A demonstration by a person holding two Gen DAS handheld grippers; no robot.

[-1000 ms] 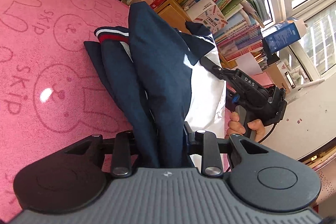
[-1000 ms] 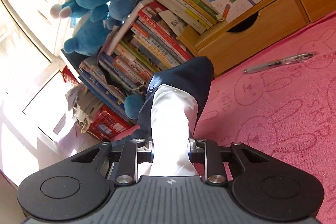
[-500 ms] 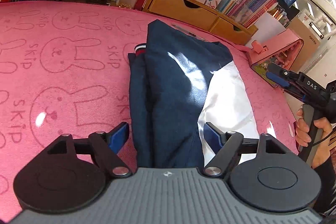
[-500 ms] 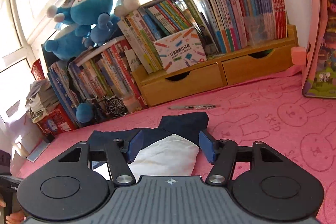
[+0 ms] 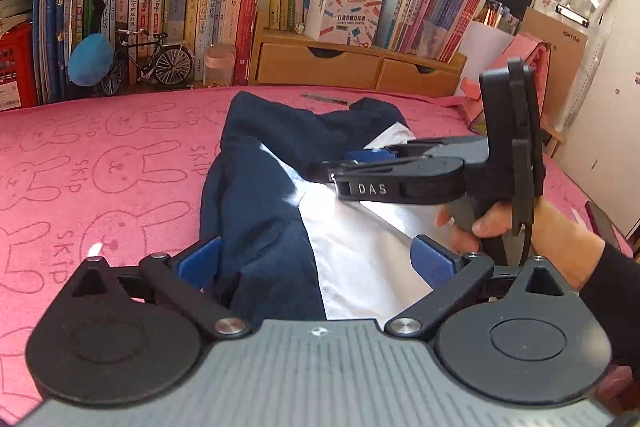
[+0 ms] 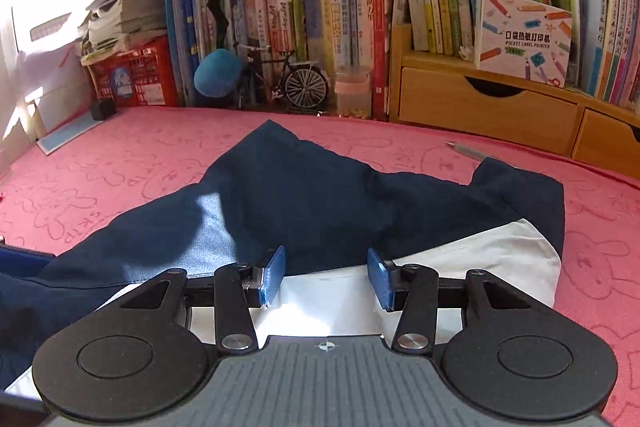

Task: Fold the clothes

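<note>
Black tongs (image 5: 316,261) (blue pads (image 5: 199,261)), dark sleeve (image 5: 616,291).

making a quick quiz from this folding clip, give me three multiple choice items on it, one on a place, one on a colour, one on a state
1. Where does the pen lie?
A. on the pink cover beyond the garment
B. inside a drawer
C. on top of the books

2. What colours is the garment?
A. red and grey
B. navy and white
C. green and yellow

3. How does the left claw stand?
A. clamped on the pen
B. shut on a book
C. open wide, pads off the cloth

Answers: 1 A, it rests on the pink cover near the wooden drawers. 2 B, dark blue panels beside white ones. 3 C, its jaws are opening, garment between them unpinched.
</note>
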